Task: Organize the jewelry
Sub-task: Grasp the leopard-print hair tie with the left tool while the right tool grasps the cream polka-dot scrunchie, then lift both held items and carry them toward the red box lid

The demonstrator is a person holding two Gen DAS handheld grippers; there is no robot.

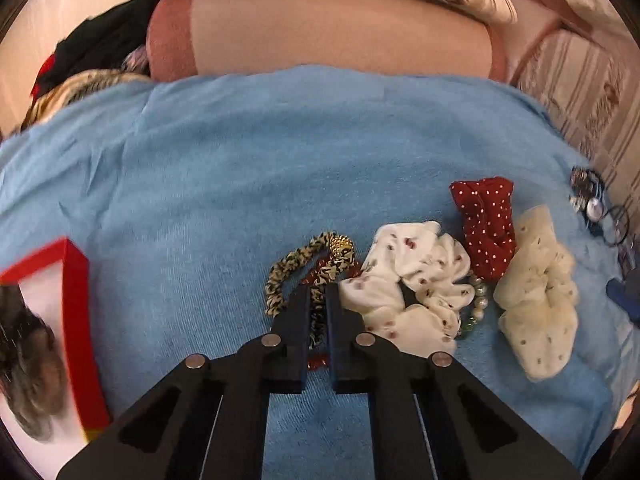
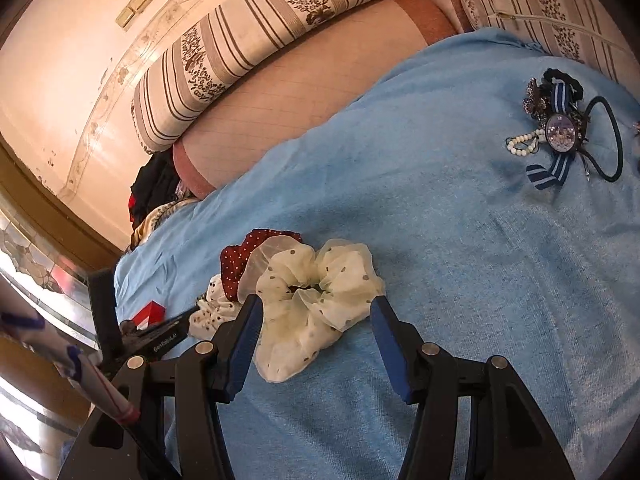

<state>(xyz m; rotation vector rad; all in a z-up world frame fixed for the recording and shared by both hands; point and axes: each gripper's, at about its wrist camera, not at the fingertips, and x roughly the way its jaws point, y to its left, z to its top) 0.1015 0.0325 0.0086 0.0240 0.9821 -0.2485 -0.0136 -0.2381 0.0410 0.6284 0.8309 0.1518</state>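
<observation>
On a blue towel (image 1: 240, 168), my left gripper (image 1: 319, 292) is shut on a leopard-print hair band (image 1: 288, 270) with a gold bead. Beside it lie a white floral scrunchie (image 1: 416, 276), a red dotted scrunchie (image 1: 486, 220), a cream dotted scrunchie (image 1: 540, 296) and a pearl bracelet (image 1: 478, 300). My right gripper (image 2: 316, 306) is open, its fingers on either side of the cream dotted scrunchie (image 2: 316, 292), not closed on it. The red scrunchie (image 2: 244, 252) lies behind it.
A red-rimmed box (image 1: 76, 320) with something furry inside sits at the left. A pile of a blue ribbon brooch, pearls and black hair ties (image 2: 560, 132) lies far right on the towel (image 2: 480, 260). Striped cushions (image 2: 256, 36) and a pink bolster line the back.
</observation>
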